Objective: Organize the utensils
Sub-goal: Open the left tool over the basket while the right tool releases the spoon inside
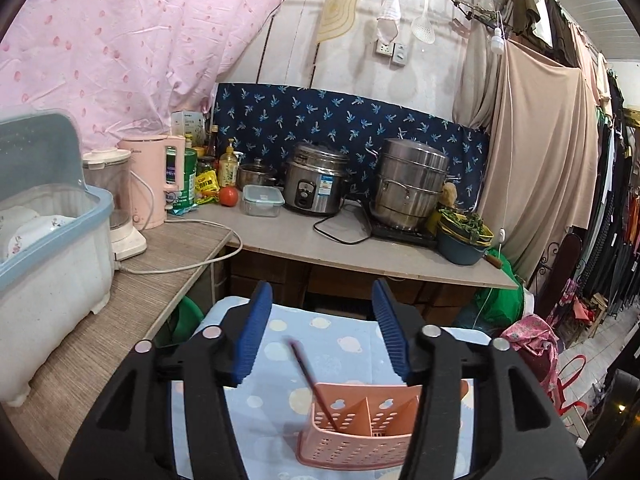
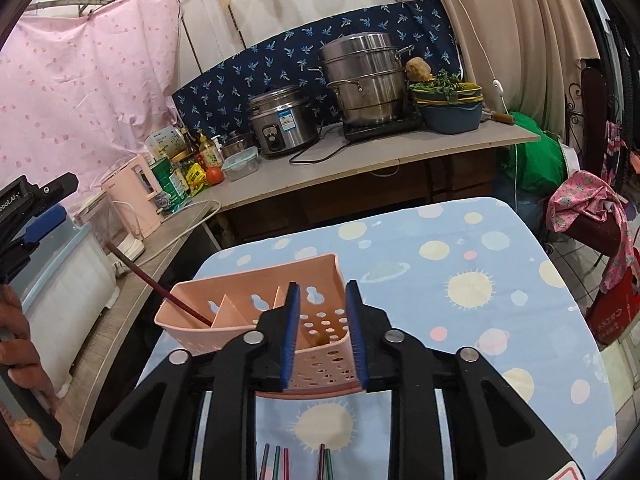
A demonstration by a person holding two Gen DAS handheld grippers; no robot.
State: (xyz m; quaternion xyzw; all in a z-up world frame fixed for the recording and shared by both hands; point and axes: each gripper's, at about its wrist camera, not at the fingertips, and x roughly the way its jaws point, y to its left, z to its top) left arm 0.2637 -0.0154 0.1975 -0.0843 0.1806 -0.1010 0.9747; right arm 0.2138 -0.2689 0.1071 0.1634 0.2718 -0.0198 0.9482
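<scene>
While the pink utensil caddy (image 2: 256, 312) is sitting on the tabletop (image 2: 500, 280), one chopstick (image 2: 160, 284) is leaning in its left end compartment. Left gripper (image 1: 320, 328) fingers are standing apart, holding nothing. Right gripper (image 2: 323, 336) fingers are straddling the caddy's right end, partly open; contact cannot be told.

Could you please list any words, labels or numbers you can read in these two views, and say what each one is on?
"obot.AI", cut off at the picture's edge: on the black left claw's body.
Red bag: white characters, too blurred to read.
Rice cooker label, green can, yellow packet, bottles: print too small to read.
</scene>
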